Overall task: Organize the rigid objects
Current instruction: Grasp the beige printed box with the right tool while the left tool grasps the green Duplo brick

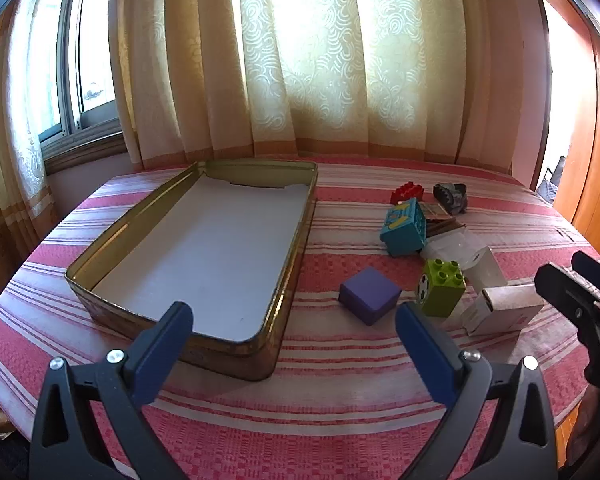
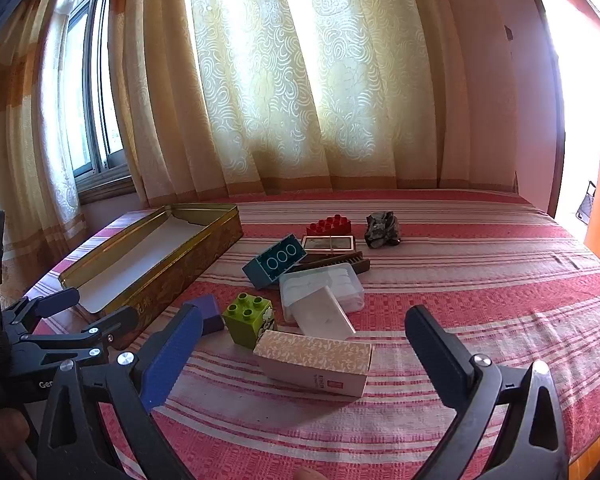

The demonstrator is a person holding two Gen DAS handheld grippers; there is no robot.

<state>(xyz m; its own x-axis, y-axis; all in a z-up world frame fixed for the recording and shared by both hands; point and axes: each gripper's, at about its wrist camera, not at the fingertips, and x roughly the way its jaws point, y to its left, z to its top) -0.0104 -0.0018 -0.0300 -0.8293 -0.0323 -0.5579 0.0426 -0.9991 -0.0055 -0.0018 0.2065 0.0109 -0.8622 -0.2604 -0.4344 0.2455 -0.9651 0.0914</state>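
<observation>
Blocks and small boxes lie scattered on the striped table point(image 1: 340, 392), all to the right of the open gold tin point(image 1: 112, 292), which looks like the place meant to take them; its white-lined floor is bare. Nearest the tin's right side sits the purple cube point(image 1: 370, 294), then the green block point(image 1: 440, 292), with the blue block point(image 1: 404, 226) and the red brick point(image 1: 407, 191) further back from the tin. Beyond those, further right, lie a clear plastic case point(image 2: 322, 286), a white box point(image 2: 324, 316) leaning on it, a patterned carton point(image 2: 314, 360) lying flat, and a dark crumpled lump point(image 2: 382, 229) at the back. The left gripper point(image 1: 294, 352) hovers over the tin's near right corner, jaws wide apart and empty, probably lined up toward the purple cube. The right gripper point(image 2: 304, 356) is equally spread and empty, framing the patterned carton without touching it.
</observation>
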